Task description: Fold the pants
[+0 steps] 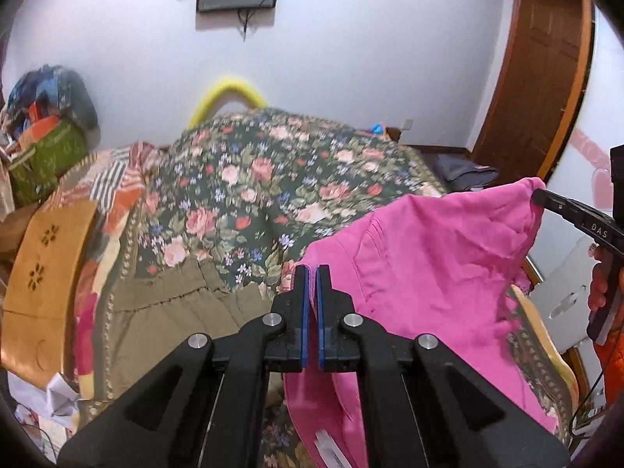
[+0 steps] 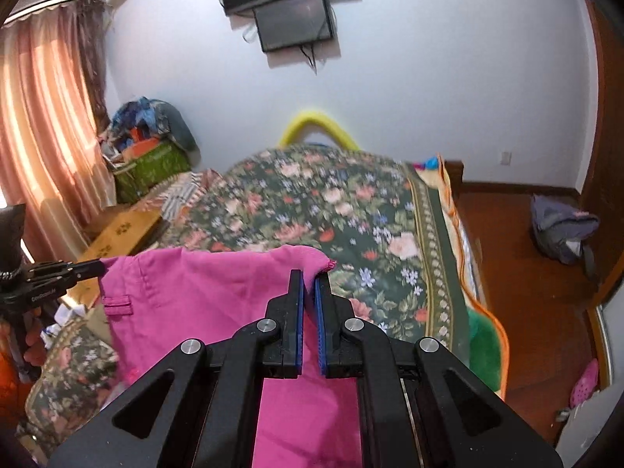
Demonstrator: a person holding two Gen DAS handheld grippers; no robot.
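Pants [image 1: 436,257], one pink pair, hang stretched between two grippers above the flowered bedspread [image 1: 249,179], filling the lower right of the left wrist view and the lower left of the right wrist view. One belt loop shows at the left of the right wrist view, near the top edge of the cloth.

Left gripper [image 1: 312,273] stands at the bottom centre of its own view, its blue-padded jaws clamped on a top corner of the pants; the cloth runs from the pads away to the right. Right gripper [image 2: 309,279] sits at the bottom centre of its own view, jaws pinched on the other top corner, with a small tuft of pink poking out beyond the tips. Each gripper also shows in the other's view as a black tip at the frame edge, biting the far corner of the cloth. Both point slantwise down toward the bed.

One olive-green garment [image 1: 175,312] lies flat on the bedspread at the lower left of the left wrist view. One green box [image 1: 46,160] at the far left holds a heap of mixed clothes. Two dark screens [image 2: 296,19] hang on the white wall at the top of the right wrist view. One grey bag [image 2: 561,226] lies on the wooden floor at the right.
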